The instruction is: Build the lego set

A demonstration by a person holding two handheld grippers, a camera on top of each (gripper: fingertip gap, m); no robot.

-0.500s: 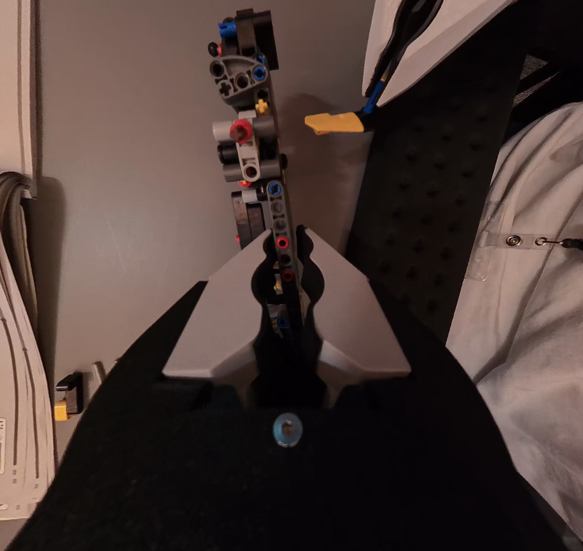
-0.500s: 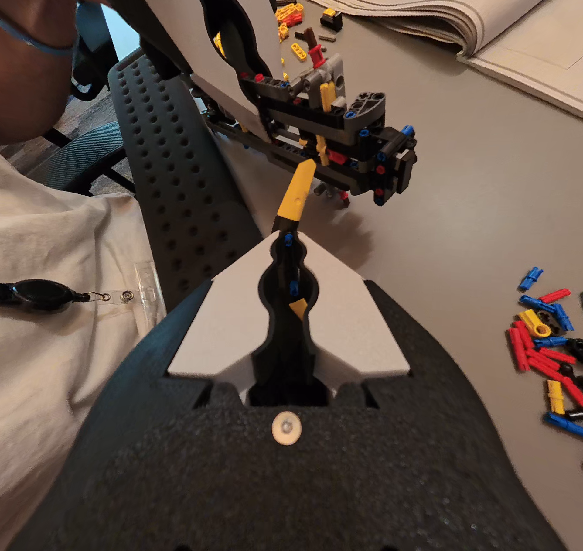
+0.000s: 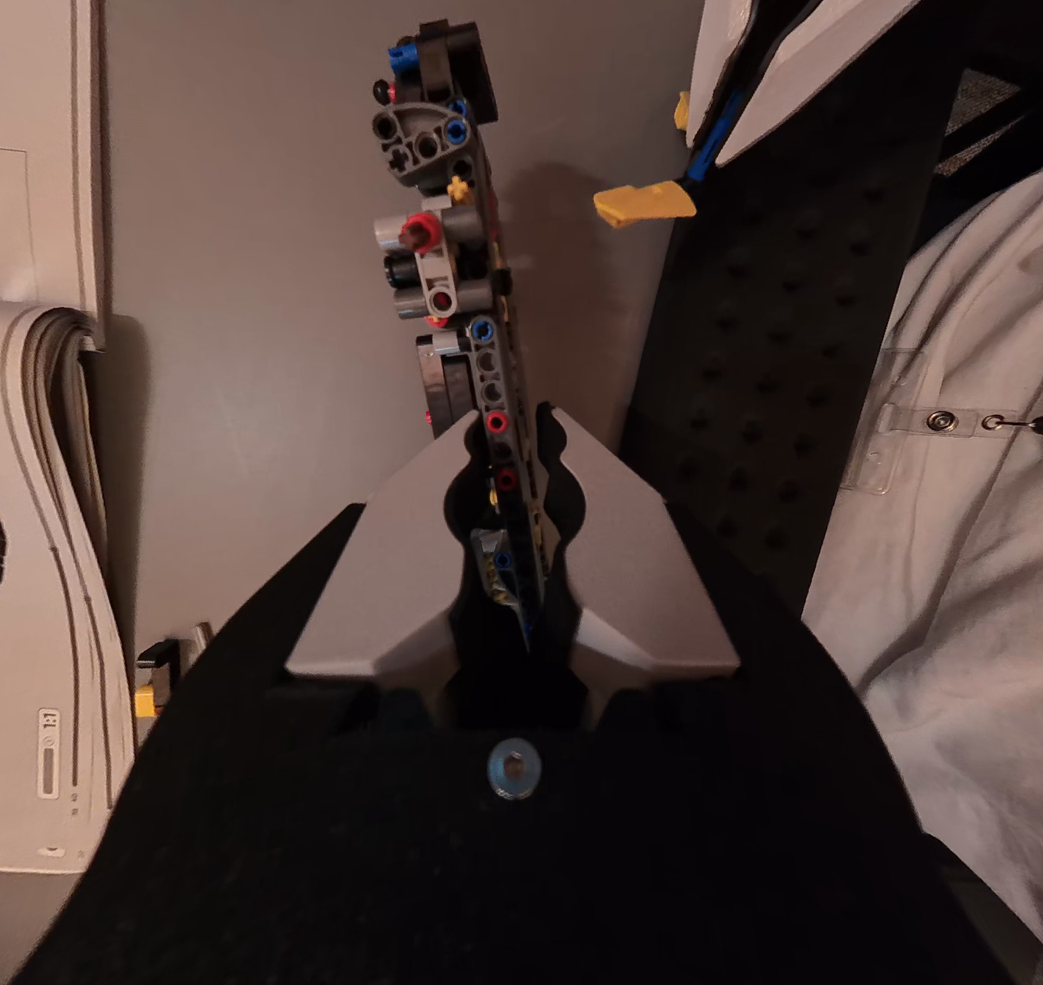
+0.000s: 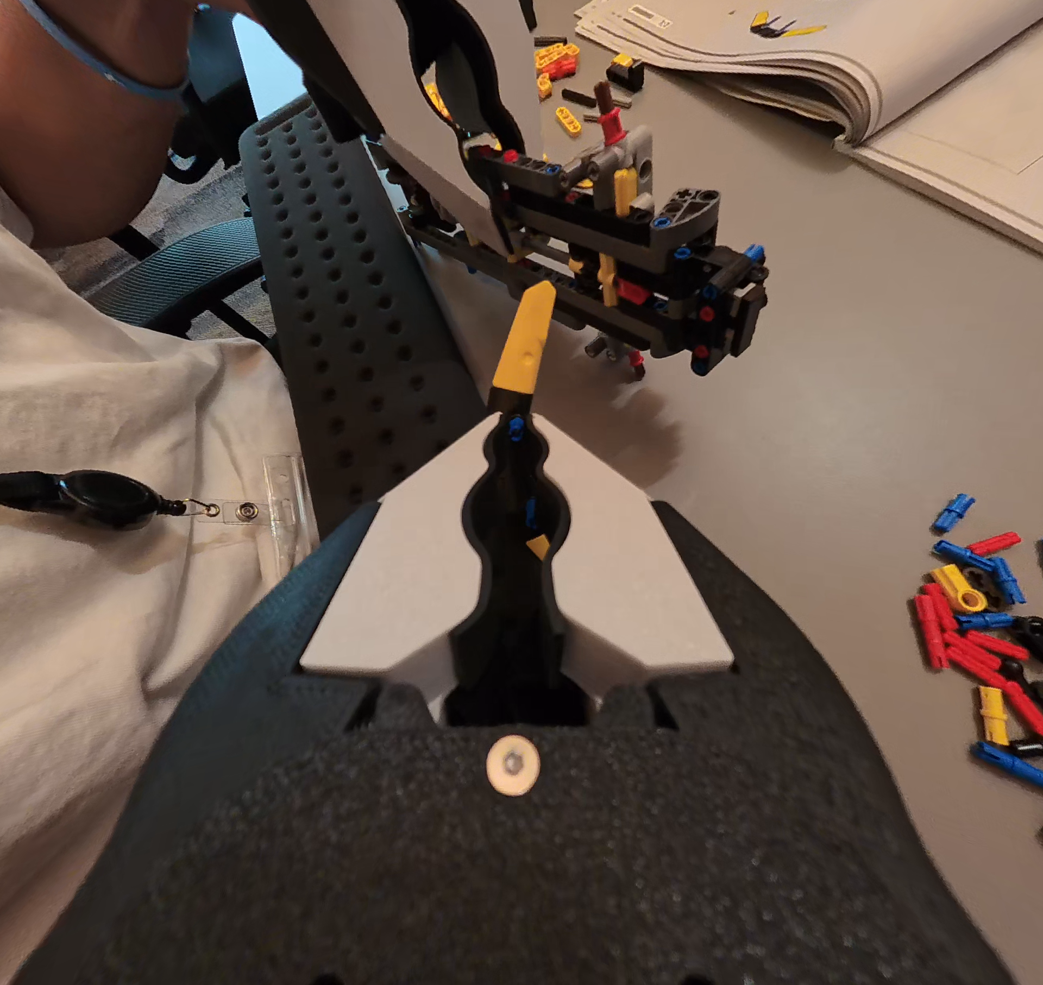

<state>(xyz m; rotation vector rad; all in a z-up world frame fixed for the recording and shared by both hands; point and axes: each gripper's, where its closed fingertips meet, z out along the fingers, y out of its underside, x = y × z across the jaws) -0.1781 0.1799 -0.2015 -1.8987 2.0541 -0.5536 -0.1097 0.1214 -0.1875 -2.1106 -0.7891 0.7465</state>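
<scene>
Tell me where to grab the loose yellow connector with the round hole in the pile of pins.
Grip the yellow connector across its straight barrel, coming from above: it lies flat on the table, the barrel's sides run parallel, and blue and red pins crowd it sideways.

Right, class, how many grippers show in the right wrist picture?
2: the right gripper, centre foreground, clamping a yellow-tipped piece; the left gripper, upper left, gripping the lego assembly.
</scene>
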